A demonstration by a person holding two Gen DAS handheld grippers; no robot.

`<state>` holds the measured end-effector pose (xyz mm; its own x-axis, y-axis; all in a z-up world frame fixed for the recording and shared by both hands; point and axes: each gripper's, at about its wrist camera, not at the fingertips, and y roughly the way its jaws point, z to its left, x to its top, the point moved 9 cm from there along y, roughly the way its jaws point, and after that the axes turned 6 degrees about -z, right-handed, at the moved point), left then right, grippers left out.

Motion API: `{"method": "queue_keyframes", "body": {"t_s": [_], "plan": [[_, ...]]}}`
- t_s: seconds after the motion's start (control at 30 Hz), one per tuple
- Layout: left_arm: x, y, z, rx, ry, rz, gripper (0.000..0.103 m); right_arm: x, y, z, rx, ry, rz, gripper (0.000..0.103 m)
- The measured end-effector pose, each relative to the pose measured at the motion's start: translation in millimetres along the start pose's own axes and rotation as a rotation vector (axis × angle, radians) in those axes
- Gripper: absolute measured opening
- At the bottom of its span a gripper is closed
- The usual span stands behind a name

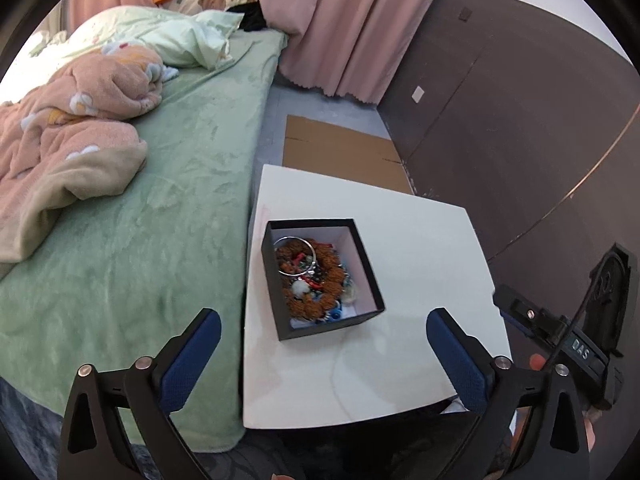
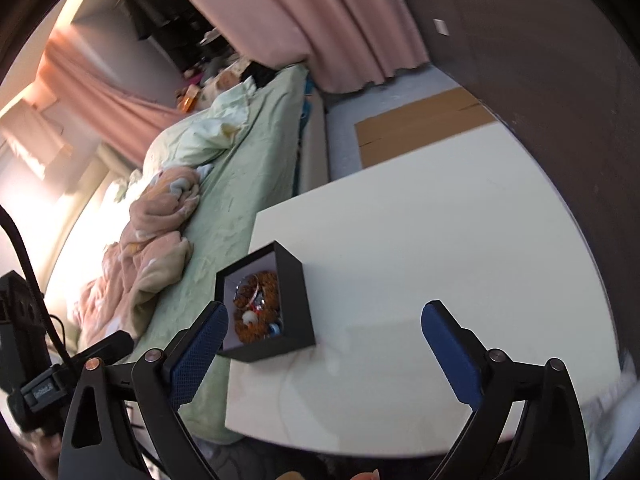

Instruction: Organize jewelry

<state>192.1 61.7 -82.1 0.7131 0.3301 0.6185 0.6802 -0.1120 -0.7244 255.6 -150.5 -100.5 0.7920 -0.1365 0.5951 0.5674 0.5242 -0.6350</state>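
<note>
Now both fingers spread, empty; black jewelry box point(image 1: 324, 276) point(image 2: 266, 308) ahead on white table point(image 1: 420, 240) point(image 2: 440, 240), untouched.

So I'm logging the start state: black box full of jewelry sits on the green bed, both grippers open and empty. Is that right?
Not quite. The black box with the jewelry sits on the white table beside the green bed, not on it; the left wrist view shows this clearly. The rest holds: the left gripper and right gripper are both open and empty.
</note>
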Motion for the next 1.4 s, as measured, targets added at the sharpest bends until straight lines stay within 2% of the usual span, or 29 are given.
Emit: {"method": "queue_keyframes", "body": {"t_s": [0.03, 0.3, 0.47, 0.63, 0.87, 1.0, 1.3, 1.4], "plan": [[-1, -4, -4, -0.003, 0.004, -0.01, 0.103, -2, -7, -3, -0.007, 0.009, -0.007, 0.103], [-17, -44, -37, -0.057, 0.052, -0.077, 0.103, -22, -64, -13, -0.067, 0.006, -0.07, 0.103], [-29, -67, -56, -0.089, 0.103, -0.106, 0.103, -28, -102, -10, -0.096, -0.044, -0.138, 0.103], [-40, -88, -68, -0.091, 0.15, -0.127, 0.103, -40, -130, -6, -0.163, -0.128, -0.13, 0.103], [-50, -121, -82, -0.082, 0.208, -0.168, 0.103, -50, -169, 6, -0.169, -0.185, -0.172, 0.103], [-59, -137, -90, -0.082, 0.24, -0.187, 0.103, -58, -186, 20, -0.138, -0.195, -0.178, 0.103], [-74, -155, -96, -0.086, 0.269, -0.212, 0.103, -70, -222, 24, -0.173, -0.205, -0.244, 0.103], [-76, -158, -98, -0.088, 0.283, -0.215, 0.103, -73, -226, 23, -0.154, -0.174, -0.25, 0.103]]}}
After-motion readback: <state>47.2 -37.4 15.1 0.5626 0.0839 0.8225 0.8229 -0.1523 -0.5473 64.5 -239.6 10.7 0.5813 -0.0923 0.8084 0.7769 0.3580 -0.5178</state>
